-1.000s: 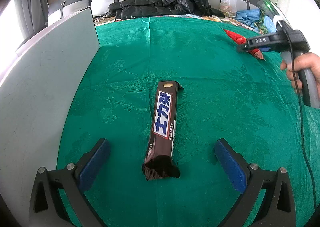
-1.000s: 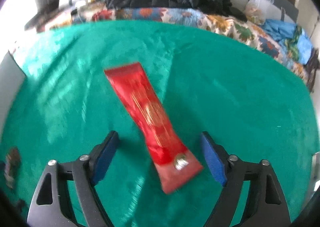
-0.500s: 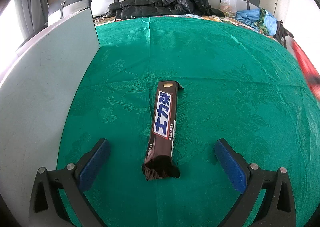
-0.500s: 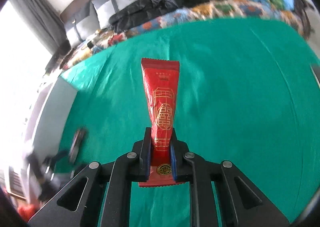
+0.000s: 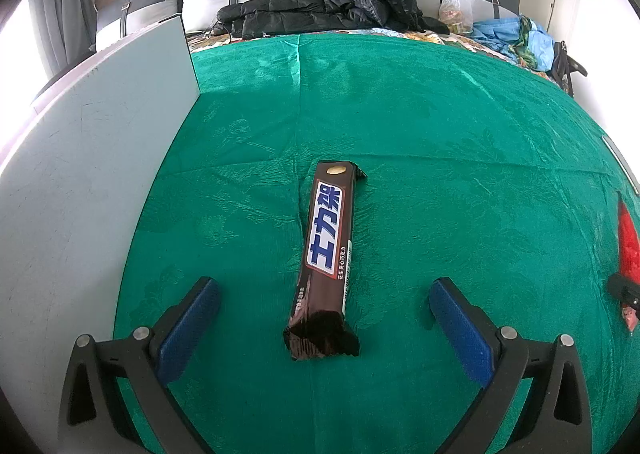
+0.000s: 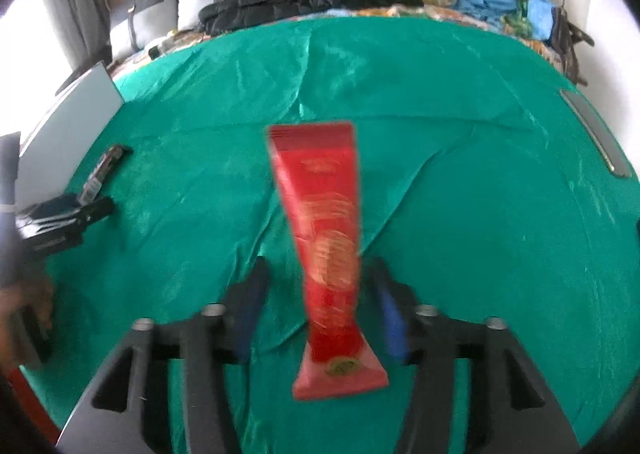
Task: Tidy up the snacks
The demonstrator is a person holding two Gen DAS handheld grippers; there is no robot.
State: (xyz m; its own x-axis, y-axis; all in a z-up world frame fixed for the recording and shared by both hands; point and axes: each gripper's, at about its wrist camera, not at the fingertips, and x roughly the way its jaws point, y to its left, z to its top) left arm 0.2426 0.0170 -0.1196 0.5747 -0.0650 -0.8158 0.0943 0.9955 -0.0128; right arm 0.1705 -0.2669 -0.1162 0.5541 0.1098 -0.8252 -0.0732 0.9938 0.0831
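Moved: right claw [image 6: 320, 310] has carried the red snack packet [image 6: 324, 254] across the bed toward the left side; half a second ago it was clamped on the packet, and its jaws have just been opening.
Right claw: jaws apart, blue pads clear of the packet, which lies between them, blurred, its sealed end nearest the camera.
Left claw: [image 5: 324, 330] unmoved, jaws wide apart, hovering over the chocolate bar [image 5: 326, 254], touching nothing.
Chocolate bar: brown wrapper with blue and white lettering, flat on the green bedspread [image 5: 440, 126], lengthwise between the left claw's pads, near the bed's left edge.
Grey board: [image 5: 80, 174] stands along the left edge of the bedspread, just beside the bar.
Red packet, left view: [image 5: 628, 242] visible at the far right rim.
Head of bed: black jacket [image 5: 340, 6], clear plastic bag [image 5: 458, 4], blue cloth [image 5: 516, 34].
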